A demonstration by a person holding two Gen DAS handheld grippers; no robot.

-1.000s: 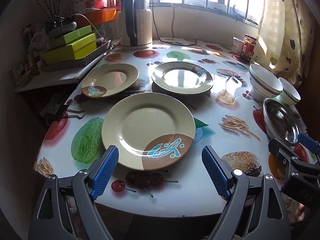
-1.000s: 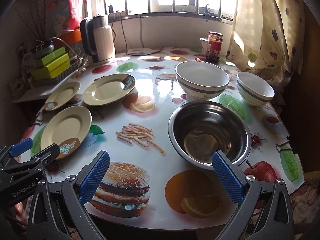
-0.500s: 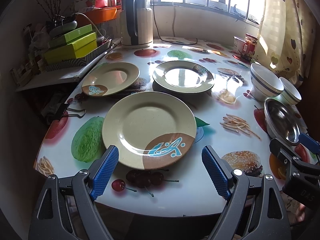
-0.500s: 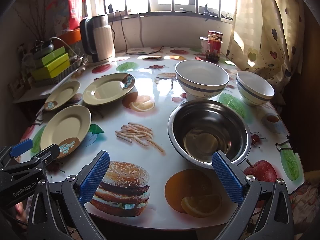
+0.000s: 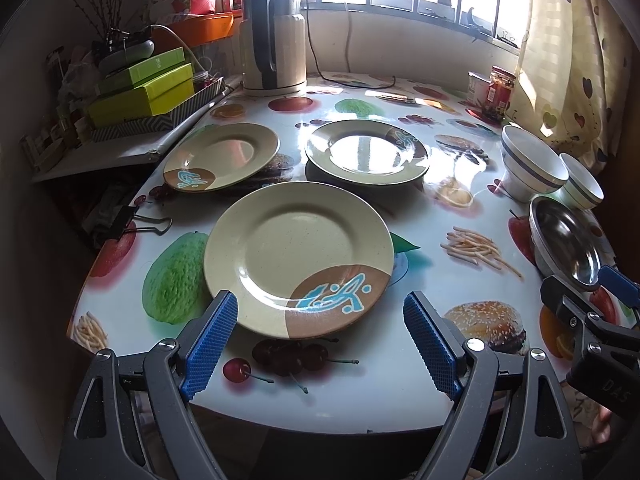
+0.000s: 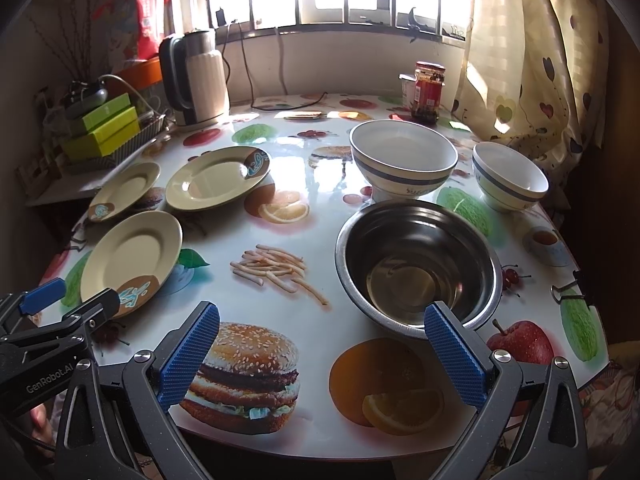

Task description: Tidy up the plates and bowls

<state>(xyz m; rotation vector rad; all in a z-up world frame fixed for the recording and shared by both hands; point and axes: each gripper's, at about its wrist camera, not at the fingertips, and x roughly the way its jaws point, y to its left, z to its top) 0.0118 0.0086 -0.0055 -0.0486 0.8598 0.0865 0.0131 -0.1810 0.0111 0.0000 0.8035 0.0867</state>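
Left hand-held gripper point(image 5: 320, 342): fingers spread wide, nothing between them, poised at the near table edge in front of the nearest plate.
Right hand-held gripper point(image 6: 322, 356): fingers likewise spread wide and empty, at the near edge before the steel bowl; its right pad overlaps the bowl's near rim in the view, contact not determinable.

Table point(image 6: 332, 308): rounded top, glossy cloth printed with fruit, fries and burgers.

Plates, three, cream with a brown patch and blue motif, each lying flat and separate on the left half:
- nearest plate point(image 5: 298, 258), patch toward the near edge, just beyond the left gripper's pads.
- left rear plate point(image 5: 222, 156), close to the table's left edge.
- centre rear plate point(image 5: 366, 152), patch on its far right side, strong window glare on its surface.

Bowls, three, upright on the right half:
- steel bowl point(image 6: 418, 266), empty, nearest.
- large white bowl point(image 6: 404, 158), blue band, just behind the steel bowl.
- small white bowl point(image 6: 510, 176), blue band, to the right, near the curtain point(image 6: 532, 60).

Other items:
- electric kettle point(image 5: 274, 44), far left corner, corded.
- red-lidded jar point(image 6: 429, 90), far right by the window.
- green boxes point(image 5: 146, 88), stacked on a side shelf left of the table.
- binder clip point(image 5: 138, 220), on the table's left edge.
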